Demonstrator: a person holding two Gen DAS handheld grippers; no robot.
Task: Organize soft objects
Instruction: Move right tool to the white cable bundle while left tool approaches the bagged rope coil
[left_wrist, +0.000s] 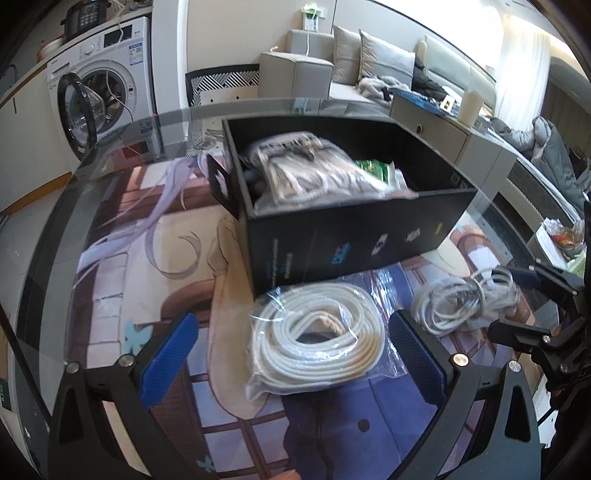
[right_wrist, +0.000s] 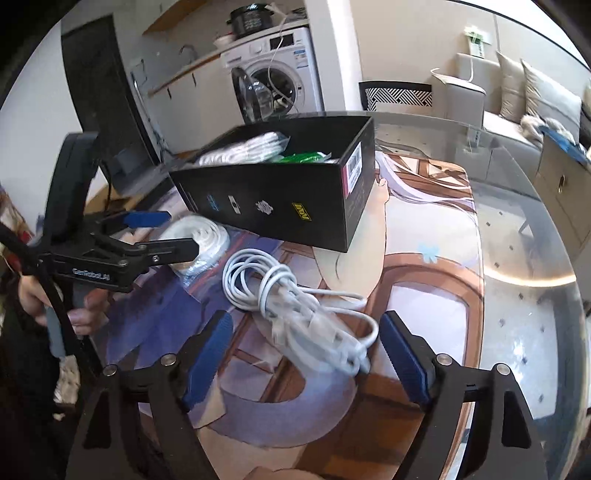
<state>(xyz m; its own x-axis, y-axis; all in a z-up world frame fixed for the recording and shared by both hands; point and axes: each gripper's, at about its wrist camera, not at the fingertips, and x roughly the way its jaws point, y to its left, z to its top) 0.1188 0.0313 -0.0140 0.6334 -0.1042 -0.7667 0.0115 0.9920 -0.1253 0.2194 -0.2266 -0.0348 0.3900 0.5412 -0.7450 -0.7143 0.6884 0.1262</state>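
Observation:
A black open box (left_wrist: 354, 240) stands on the glass table and holds bagged cables and a green packet (left_wrist: 373, 168). In front of it lies a coil of white cable in a clear bag (left_wrist: 317, 338). My left gripper (left_wrist: 293, 362) is open, its blue pads either side of that bag, just above it. To the right lies a loose bundle of white cable (left_wrist: 465, 299), also in the right wrist view (right_wrist: 306, 314). My right gripper (right_wrist: 306, 354) is open around that bundle. The box (right_wrist: 273, 199) and the left gripper (right_wrist: 162, 236) show in the right wrist view.
The glass table (right_wrist: 517, 295) lies over a picture mat (left_wrist: 147, 266). A washing machine (left_wrist: 103, 85) with its door open stands beyond the table, with a sofa (left_wrist: 351, 70) and a low cabinet (left_wrist: 443, 136) behind. A chair back (right_wrist: 397, 94) is at the far edge.

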